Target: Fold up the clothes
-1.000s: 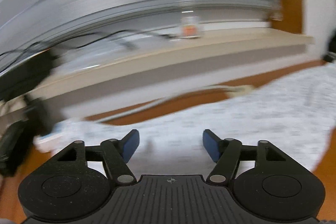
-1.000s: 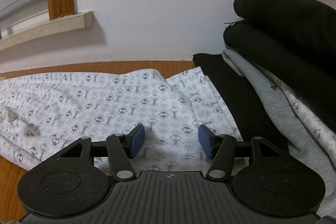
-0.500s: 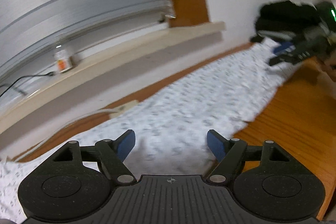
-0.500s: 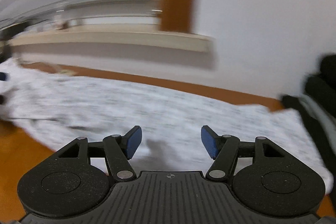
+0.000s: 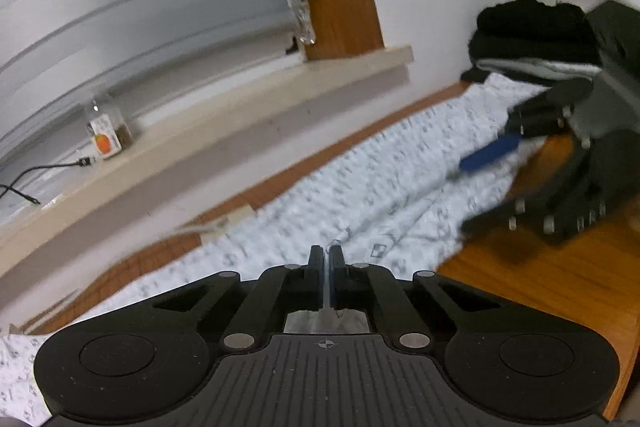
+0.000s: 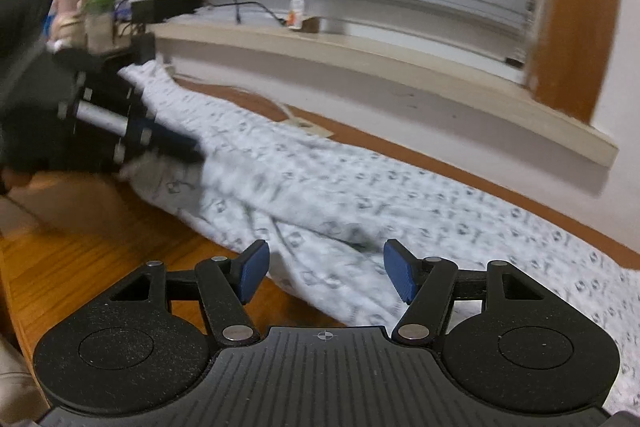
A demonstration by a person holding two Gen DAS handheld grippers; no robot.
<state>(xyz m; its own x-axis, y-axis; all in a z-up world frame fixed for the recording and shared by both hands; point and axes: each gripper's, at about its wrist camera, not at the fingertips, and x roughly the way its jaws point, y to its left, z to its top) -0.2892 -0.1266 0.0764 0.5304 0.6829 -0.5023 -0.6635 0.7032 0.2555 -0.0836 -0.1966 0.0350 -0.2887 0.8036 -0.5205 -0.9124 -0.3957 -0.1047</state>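
gripping the patterned garment to begin a fold
left gripper is pinching its edge; right gripper, spread, is needing to close on cloth.

L gripper pinched tight on the edge of the patterned white cloth, which stretches ahead-right to the blurred R gripper, jaws prob. apart. Dark folded pile lies beyond.

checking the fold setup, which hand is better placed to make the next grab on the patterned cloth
Right. The left gripper is already shut on the patterned cloth's edge. The right gripper is open, its fingers hovering over the near edge.
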